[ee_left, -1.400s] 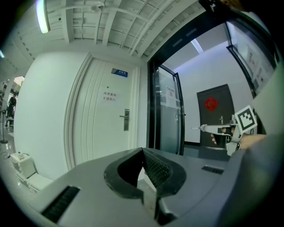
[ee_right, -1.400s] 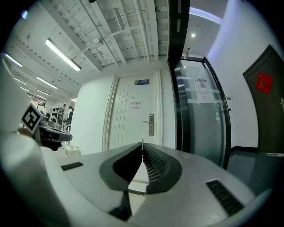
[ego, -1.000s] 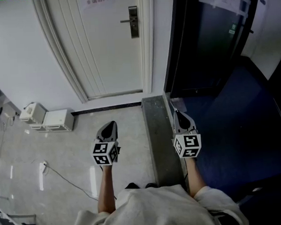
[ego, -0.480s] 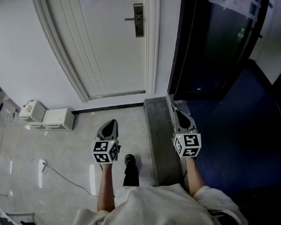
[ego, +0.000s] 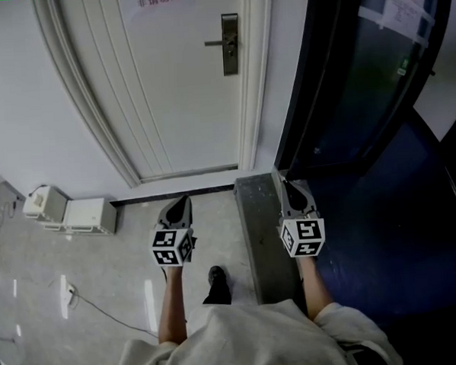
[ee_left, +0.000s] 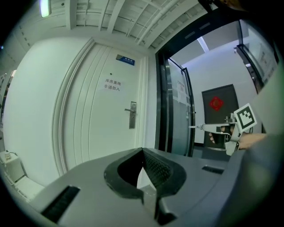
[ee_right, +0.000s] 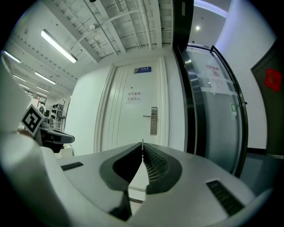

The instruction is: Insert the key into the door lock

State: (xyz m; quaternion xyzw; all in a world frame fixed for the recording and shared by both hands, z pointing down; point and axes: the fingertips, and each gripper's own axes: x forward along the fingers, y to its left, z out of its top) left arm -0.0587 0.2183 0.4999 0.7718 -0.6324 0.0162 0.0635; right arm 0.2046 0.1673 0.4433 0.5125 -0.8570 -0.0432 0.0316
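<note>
The white door [ego: 177,89] stands shut ahead, its metal lock plate and lever handle [ego: 231,44] near the door's right edge, also seen as the lock plate [ee_left: 132,115] and the lock plate [ee_right: 153,120]. My right gripper [ego: 291,187] is shut on a thin key [ee_right: 142,142] that pokes out past the tips; from the left gripper view the key [ee_left: 198,127] sticks out of that gripper level. My left gripper [ego: 181,202] is shut with nothing in it, its tips [ee_left: 143,150] meeting. Both are held level, well short of the door.
White boxes [ego: 69,213] sit on the floor by the wall at left, with a cable [ego: 89,303] trailing over the tiles. A grey threshold strip [ego: 261,229] runs beside a dark glass door [ego: 360,79] and blue carpet at right. The person's shoe [ego: 217,285] shows below.
The person has stepped toward the door, so door and lock look larger and lower in the head view. Both grippers came forward with the body, jaws unchanged. A shoe has come into view.
</note>
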